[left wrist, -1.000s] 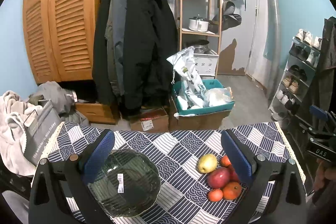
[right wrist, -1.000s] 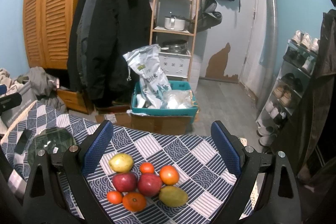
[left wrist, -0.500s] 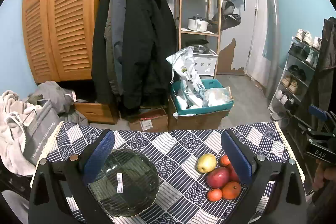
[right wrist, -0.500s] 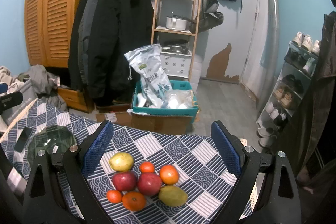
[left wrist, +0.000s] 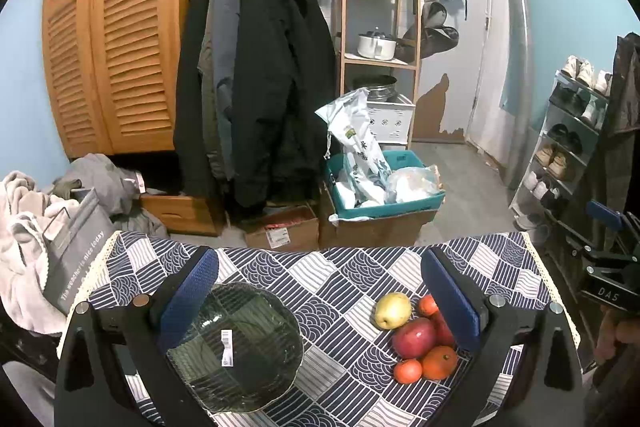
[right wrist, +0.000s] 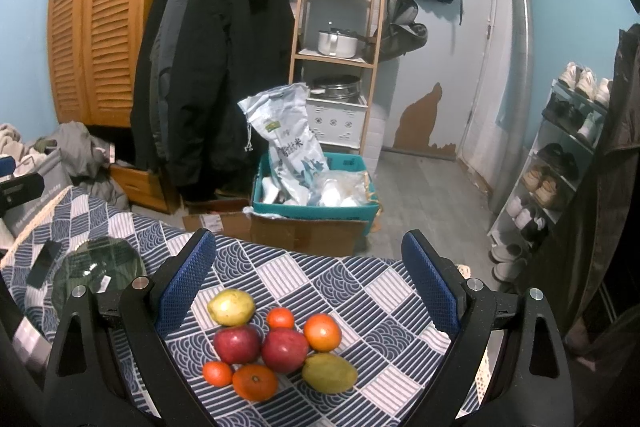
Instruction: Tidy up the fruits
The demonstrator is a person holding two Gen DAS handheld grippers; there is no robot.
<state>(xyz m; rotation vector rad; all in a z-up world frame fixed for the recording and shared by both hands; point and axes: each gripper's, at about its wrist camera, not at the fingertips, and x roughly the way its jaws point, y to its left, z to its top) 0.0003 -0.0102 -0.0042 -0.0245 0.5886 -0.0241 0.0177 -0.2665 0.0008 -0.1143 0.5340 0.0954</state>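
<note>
While the left gripper [left wrist: 318, 293] hangs above the table with its blue pads spread wide, it grasps nothing; its left pad overlaps the rim of the glass bowl [left wrist: 236, 347] in this view, though contact cannot be confirmed. Fruit sits to the right: a yellow pear [left wrist: 392, 310], a red apple [left wrist: 414, 337] and two oranges [left wrist: 439, 363], with further pieces hidden behind the right pad. The patterned tablecloth [left wrist: 332, 279] covers the surface; black coats [left wrist: 260, 83] and a louvred wardrobe [left wrist: 112, 43] stand beyond.

From the right wrist, the right gripper [right wrist: 308, 275] is likewise released and wide, holding nothing. Between its fingers lies the whole fruit cluster: pear [right wrist: 231, 307], two apples [right wrist: 260, 345], four oranges [right wrist: 322, 332] and a green mango [right wrist: 329, 373], all touching or just beside one another. The bowl [right wrist: 100, 273] lies at far left, partly cut off by the finger. A teal crate [right wrist: 316, 187] and shoe rack [right wrist: 560, 163] occupy the floor
</note>
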